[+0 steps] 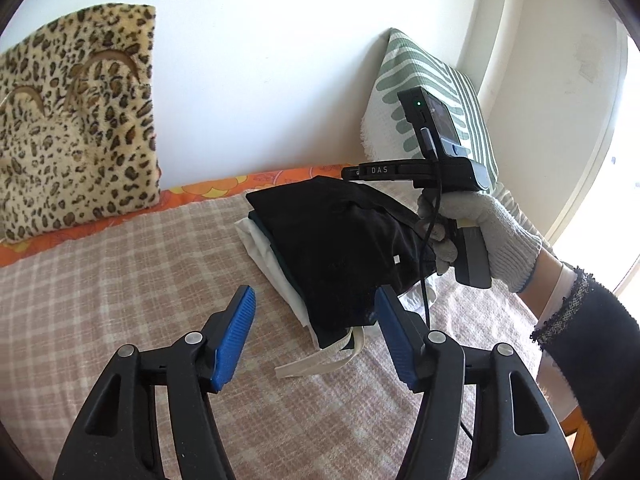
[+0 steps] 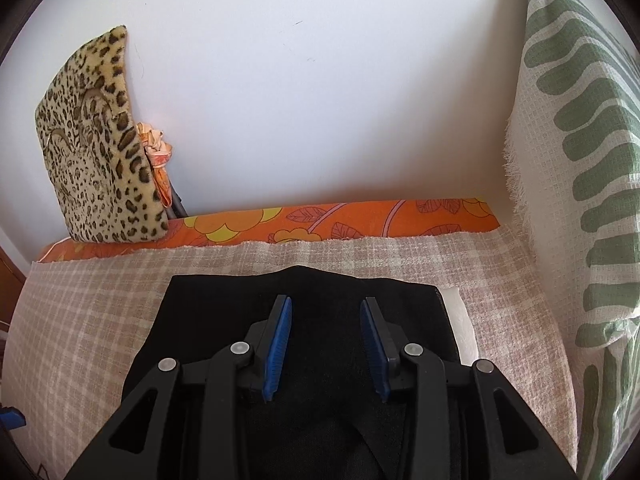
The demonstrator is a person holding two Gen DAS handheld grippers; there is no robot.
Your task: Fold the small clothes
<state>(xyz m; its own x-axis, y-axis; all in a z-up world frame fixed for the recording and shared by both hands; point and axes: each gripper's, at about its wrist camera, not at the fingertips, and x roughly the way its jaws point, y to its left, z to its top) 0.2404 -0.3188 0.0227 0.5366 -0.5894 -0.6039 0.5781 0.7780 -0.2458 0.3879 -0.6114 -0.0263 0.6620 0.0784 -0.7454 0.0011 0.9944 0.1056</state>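
1. Two grippers are in play, and both stand released: your left gripper [image 1: 314, 332] has its blue pads spread with nothing between them, and your right gripper [image 2: 325, 346] hangs parted over the cloth without pinching it.
2. You will find the black garment [image 1: 340, 248] soft, light and limp. Judged from its slack folds, it will sag and slide off the pile if lifted by one corner.
3. Take hold at a folded edge, pinching all layers together. The near corner at about 1 o'clock from your left pads looks the handiest.
4. It sits on top of a small pile, over a white piece [image 1: 260, 248] whose edges peek out on the pile's 9 o'clock side. A cream strap [image 1: 320, 362] trails from the near end toward 6 o'clock.
5. The pile rests on the pink checked blanket [image 1: 120, 264], toward the green-patterned cushion [image 1: 416, 92] at 1 o'clock. The leopard cushion [image 1: 76, 128] leans on the wall at 10 o'clock, well apart.
6. From the right wrist view the black cloth [image 2: 224, 312] lies flat and smooth, its far edge fairly straight, directly under your pads.
7. Mind the strap, which could snag a pad.
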